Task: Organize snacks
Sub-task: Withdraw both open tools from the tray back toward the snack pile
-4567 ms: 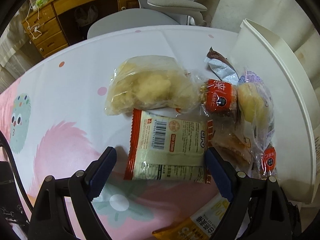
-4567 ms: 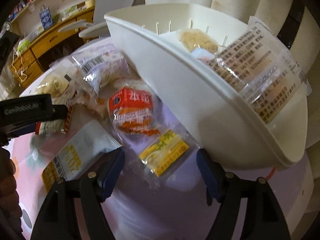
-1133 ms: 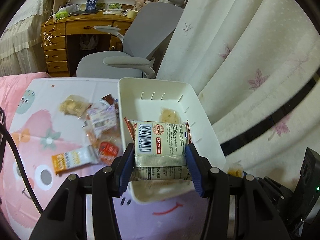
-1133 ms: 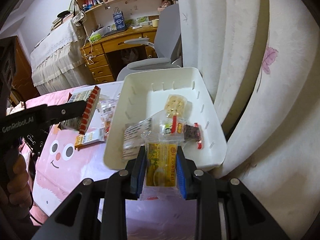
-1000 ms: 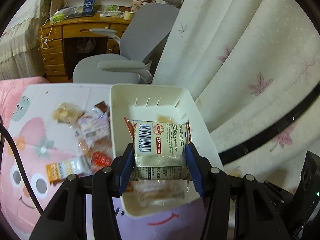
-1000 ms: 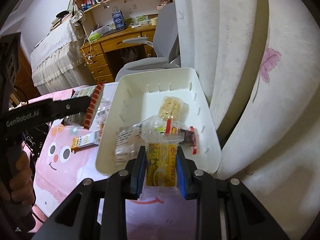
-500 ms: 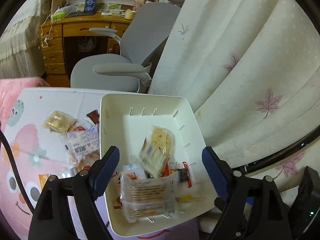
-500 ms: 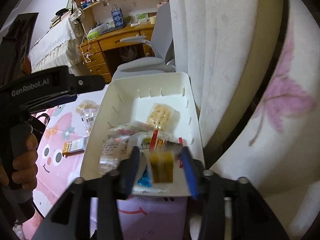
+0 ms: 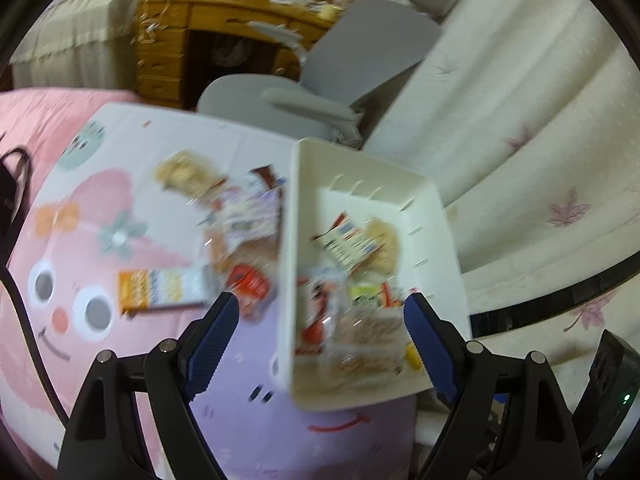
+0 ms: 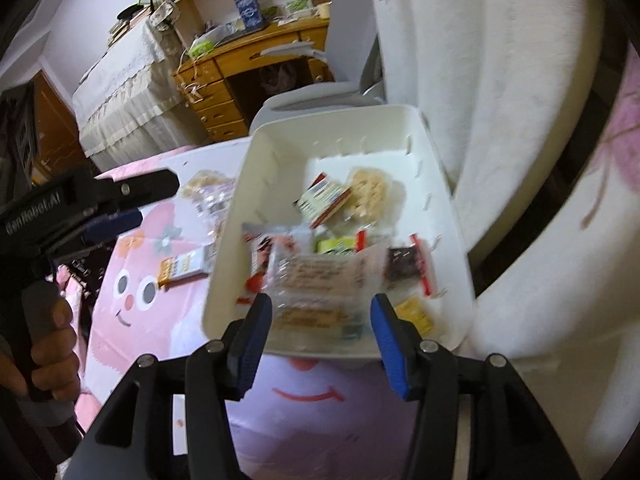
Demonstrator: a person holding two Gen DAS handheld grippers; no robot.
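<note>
Left wrist view: the left gripper (image 9: 320,320) hangs released and empty above the near end of the white bin (image 9: 448,240), its blue pads spread wide over the heap of packets inside. A red-edged cracker pack (image 9: 346,242) lies tilted on a round biscuit (image 9: 384,240) at the far end; a clear wafer pack (image 9: 360,344) sits nearest. Left of the bin, loose snacks wait on the pink cartoon cloth of the desk (image 9: 80,280) — an orange-and-white bar (image 9: 164,290), a red packet (image 9: 250,290) touching the bin wall, and a blurred cluster beyond.

In the right wrist view the right gripper (image 10: 320,336) is likewise slack, holding nothing, poised over the bin's near rim, a yellow packet (image 10: 414,314) just to its right.

Roughly half the snacks look sorted. The risks from here: the bin sits at the right edge of the desk against the curtain (image 9: 520,120), so a nudge from either gripper could shove it off; the crinkly wrappers may slip from the pads; and both grippers working one pile could collide.
</note>
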